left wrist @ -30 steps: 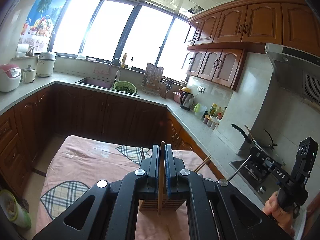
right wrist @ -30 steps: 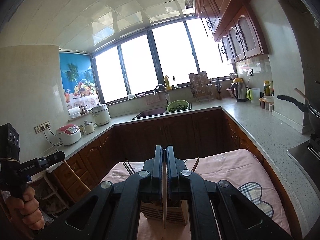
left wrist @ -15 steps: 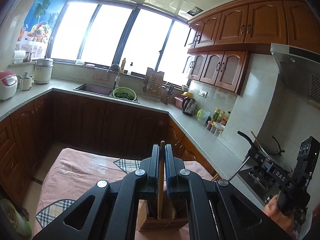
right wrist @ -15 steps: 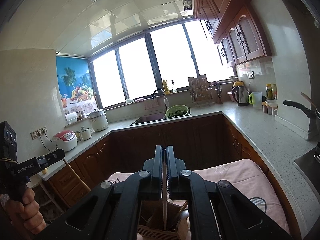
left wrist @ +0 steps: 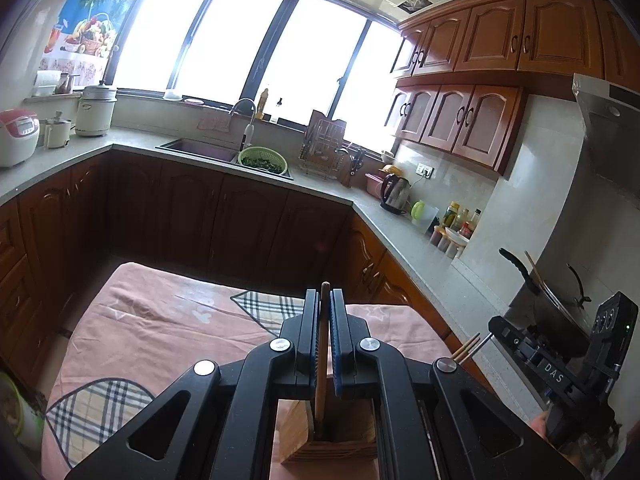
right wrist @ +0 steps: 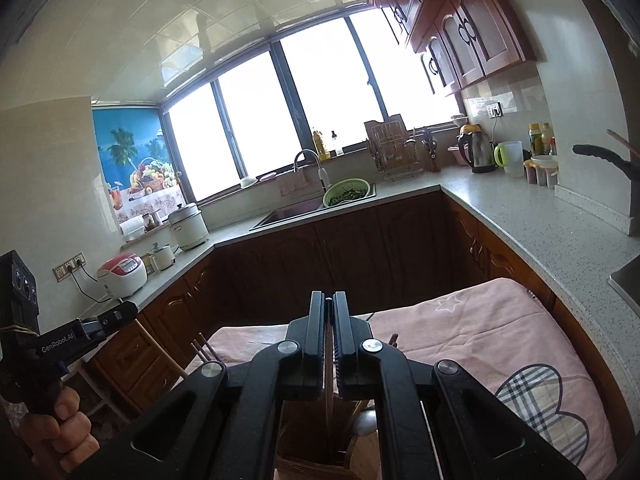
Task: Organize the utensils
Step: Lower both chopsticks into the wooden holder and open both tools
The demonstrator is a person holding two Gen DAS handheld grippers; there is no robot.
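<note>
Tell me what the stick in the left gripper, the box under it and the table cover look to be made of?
Stick: probably wood or bamboo, plain brown and matte, with no shine. Box: light wood, perhaps bamboo, with fine layered lines along its base. Cover: soft pink fabric, wrinkled, with checked patches.

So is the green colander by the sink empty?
No, the green colander beside the sink holds dark leafy greens.
</note>
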